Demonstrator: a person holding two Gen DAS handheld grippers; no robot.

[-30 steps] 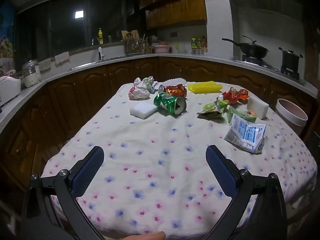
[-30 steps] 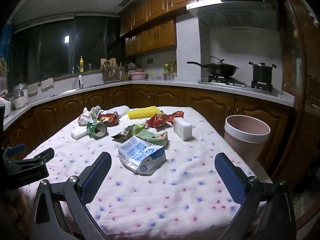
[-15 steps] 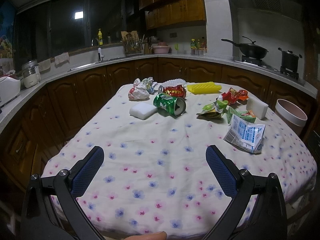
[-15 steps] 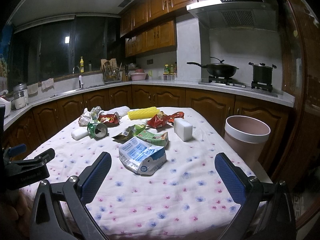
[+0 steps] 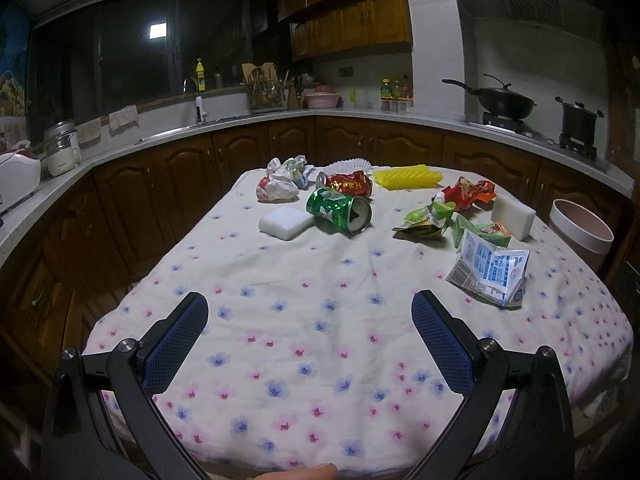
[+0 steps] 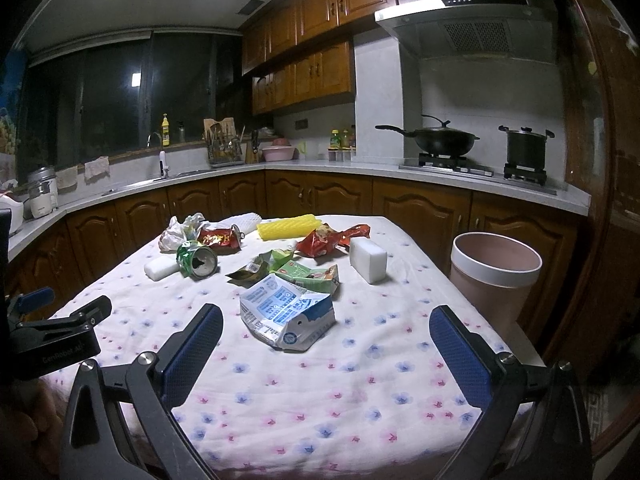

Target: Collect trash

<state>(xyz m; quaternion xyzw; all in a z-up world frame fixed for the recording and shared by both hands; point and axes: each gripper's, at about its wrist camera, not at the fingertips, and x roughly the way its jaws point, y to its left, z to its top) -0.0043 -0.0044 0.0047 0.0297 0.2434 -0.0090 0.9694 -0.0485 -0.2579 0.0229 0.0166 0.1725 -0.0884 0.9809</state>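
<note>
Compared with a second ago, little has changed. The right tongs (image 6: 326, 328) have edged slightly toward the flattened blue-and-white carton (image 6: 288, 314), which now sits larger between their blue pads. The left tongs (image 5: 310, 316) have barely shifted. Judgement: collection has not begun, and the carton is the likely first pick.

Both pairs of tongs stand wide open and empty, above the near edge of the bench (image 5: 320, 360).

All the trash lies on the bench's flowered cloth:
- a green can (image 5: 340, 210) on its side
- a red can (image 5: 348, 184) behind it
- crumpled white bags (image 5: 280, 186)
- green wrappers (image 5: 426, 222)
- a red wrapper (image 5: 464, 192)
- two white foam blocks (image 5: 286, 222)
- a yellow foam sleeve (image 5: 406, 176)

The right view shows the pink bin (image 6: 494, 276) whole, beside the bench's right edge and seemingly empty, with the left tongs at its own left margin. The left view cuts the bin off at the frame edge but shows the white bags more clearly.
</note>
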